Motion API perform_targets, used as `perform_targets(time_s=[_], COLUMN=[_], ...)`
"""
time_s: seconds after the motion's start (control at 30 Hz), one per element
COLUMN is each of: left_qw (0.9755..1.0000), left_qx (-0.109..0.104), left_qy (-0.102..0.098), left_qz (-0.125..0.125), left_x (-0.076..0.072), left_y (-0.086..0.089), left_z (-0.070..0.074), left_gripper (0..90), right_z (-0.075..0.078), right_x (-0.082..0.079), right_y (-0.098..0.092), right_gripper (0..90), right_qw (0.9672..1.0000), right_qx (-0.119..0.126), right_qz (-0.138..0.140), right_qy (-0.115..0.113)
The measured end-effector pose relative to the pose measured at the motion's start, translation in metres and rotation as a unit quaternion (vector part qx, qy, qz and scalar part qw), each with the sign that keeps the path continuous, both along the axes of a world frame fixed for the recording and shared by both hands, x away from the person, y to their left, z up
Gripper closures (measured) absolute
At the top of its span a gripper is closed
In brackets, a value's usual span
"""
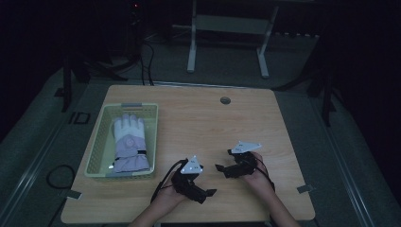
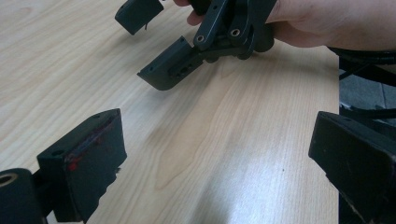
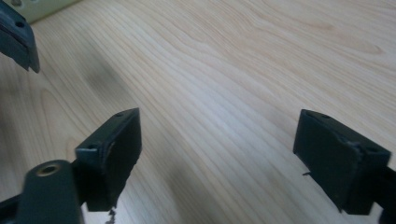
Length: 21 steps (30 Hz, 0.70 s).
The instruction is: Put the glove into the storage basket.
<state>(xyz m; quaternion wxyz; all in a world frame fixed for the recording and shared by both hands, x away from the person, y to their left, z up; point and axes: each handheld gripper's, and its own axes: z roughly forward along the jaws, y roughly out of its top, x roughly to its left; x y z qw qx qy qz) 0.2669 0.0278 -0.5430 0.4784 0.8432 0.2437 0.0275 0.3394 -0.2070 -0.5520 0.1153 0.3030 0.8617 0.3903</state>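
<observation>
The white and lilac padded glove (image 1: 127, 144) lies flat inside the pale yellow perforated plastic basket (image 1: 96, 150) at the left of the light wooden table (image 1: 236, 118), so the placing looks done, though the dim high view leaves some doubt. The left gripper (image 1: 204, 191) and the right gripper (image 1: 222, 169), both with jaws spread and empty, rest low near the front edge, well apart from the basket.

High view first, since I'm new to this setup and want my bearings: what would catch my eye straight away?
The pale yellow basket at the table's left stands out, with a white and lilac glove lying in it. Near the front edge of the wooden table, two hands each hold a black gripper, the left gripper and the right gripper, both with jaws spread open over bare wood, pointing towards each other.
</observation>
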Motion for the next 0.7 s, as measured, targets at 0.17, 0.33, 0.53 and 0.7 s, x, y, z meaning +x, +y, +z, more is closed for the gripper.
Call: perform_targets(time_s=[0.17, 0.33, 0.53, 0.7], left_qw=[0.9999, 0.9999, 0.9999, 0.9999], left_qx=[0.006, 0.003, 0.002, 0.001], left_qy=[-0.006, -0.010, -0.012, -0.010], left_qz=[-0.008, -0.004, -0.002, -0.003], left_x=[-0.003, -0.005, -0.006, -0.007], left_y=[-0.007, -0.009, -0.008, -0.007], left_z=[-0.005, -0.010, -0.014, -0.019], left_gripper=[4.0, 4.0, 4.0, 4.0], right_z=[-0.003, -0.005, -0.007, -0.009], right_x=[-0.007, -0.015, -0.021, -0.022], right_y=[-0.011, -0.025, -0.038, -0.038], right_gripper=[14.2, 14.2, 14.2, 14.2], right_qw=[1.0000, 0.9999, 0.9996, 0.9996], right_qx=[-0.002, -0.002, 0.011, 0.005], right_qz=[-0.001, -0.008, -0.018, -0.021], right_qy=[0.000, -0.007, -0.017, -0.020])
